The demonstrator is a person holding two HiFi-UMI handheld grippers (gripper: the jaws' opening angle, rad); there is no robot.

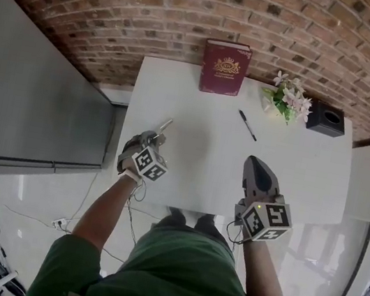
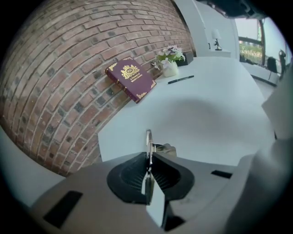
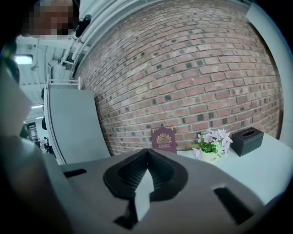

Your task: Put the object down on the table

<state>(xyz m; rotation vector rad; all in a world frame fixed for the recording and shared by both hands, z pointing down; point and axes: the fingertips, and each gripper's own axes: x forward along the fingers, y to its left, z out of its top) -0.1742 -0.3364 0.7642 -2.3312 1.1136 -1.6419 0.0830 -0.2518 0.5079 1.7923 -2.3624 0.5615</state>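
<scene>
One thin metal object [image 2: 148,139] is sitting clamped between the jaws of my left gripper [image 2: 149,157], and I am seeing it edge-on in the left gripper view, with its silvery tip sticking out past the pads. I am not making out what kind of object it is. In the head view the left gripper [image 1: 153,137] is hanging over the left part of the white table [image 1: 188,172], near its left edge, and the object [image 1: 165,125] is pointing out from it toward the far wall. I am not able to tell whether the object is touching the tabletop.

My right gripper [image 1: 256,165] is hovering over the near right part of the table, well apart from the left one. In the right gripper view its jaws [image 3: 147,153] are standing pressed together with nothing between them.

Farther out, a black pen [image 1: 248,125] is lying on the table. A dark red book [image 1: 224,67] is leaning upright against the brick wall [image 1: 195,11] at the table's far edge. Right of it, a small pot of pale flowers [image 1: 289,98] is standing just beside a black tissue box [image 1: 326,121].
</scene>
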